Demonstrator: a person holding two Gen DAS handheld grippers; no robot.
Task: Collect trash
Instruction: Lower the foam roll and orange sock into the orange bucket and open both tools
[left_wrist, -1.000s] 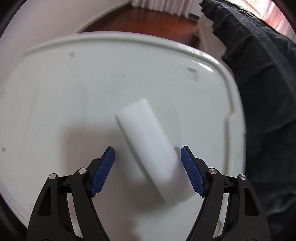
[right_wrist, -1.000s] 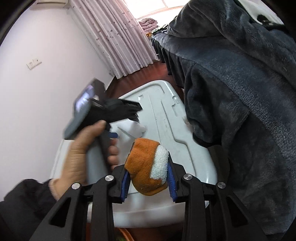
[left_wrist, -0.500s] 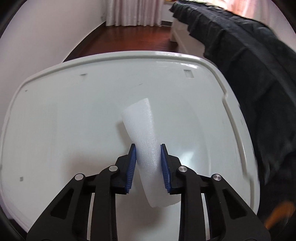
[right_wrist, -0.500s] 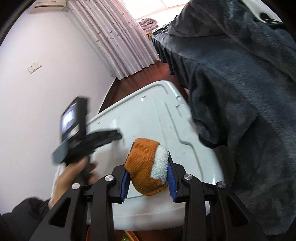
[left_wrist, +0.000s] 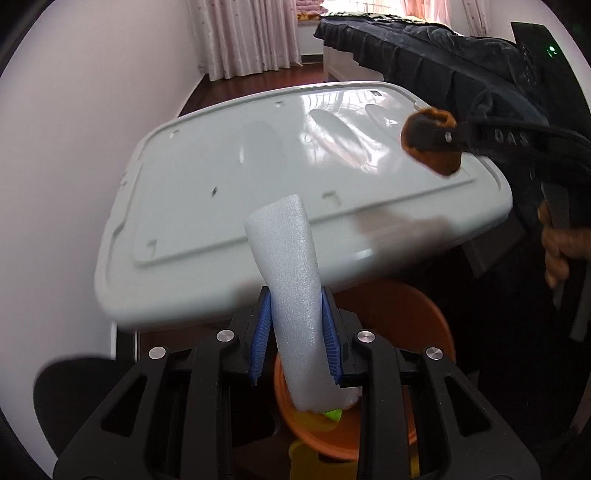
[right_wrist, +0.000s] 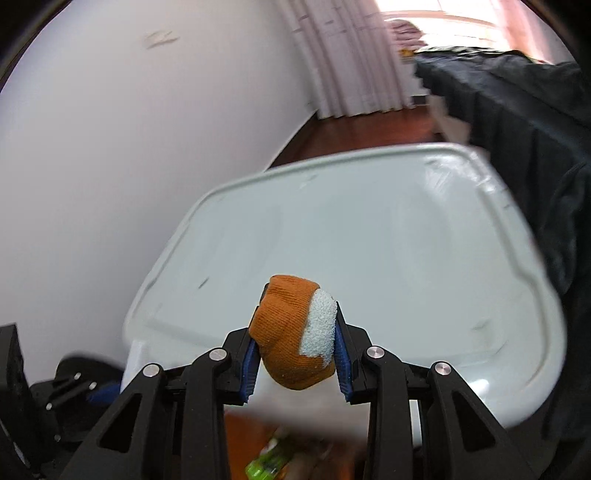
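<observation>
1. Left gripper (left_wrist: 295, 334): jaws closed tight on a white foam piece (left_wrist: 291, 295), both blue pads (left_wrist: 258, 341) pressing its sides; the piece stands up and forward from the jaws.
2. Right gripper (right_wrist: 295, 341): jaws closed on an orange-and-white sock (right_wrist: 295, 332).
3. Person's right hand (left_wrist: 557, 243): wrapped around the right gripper's handle.
</observation>
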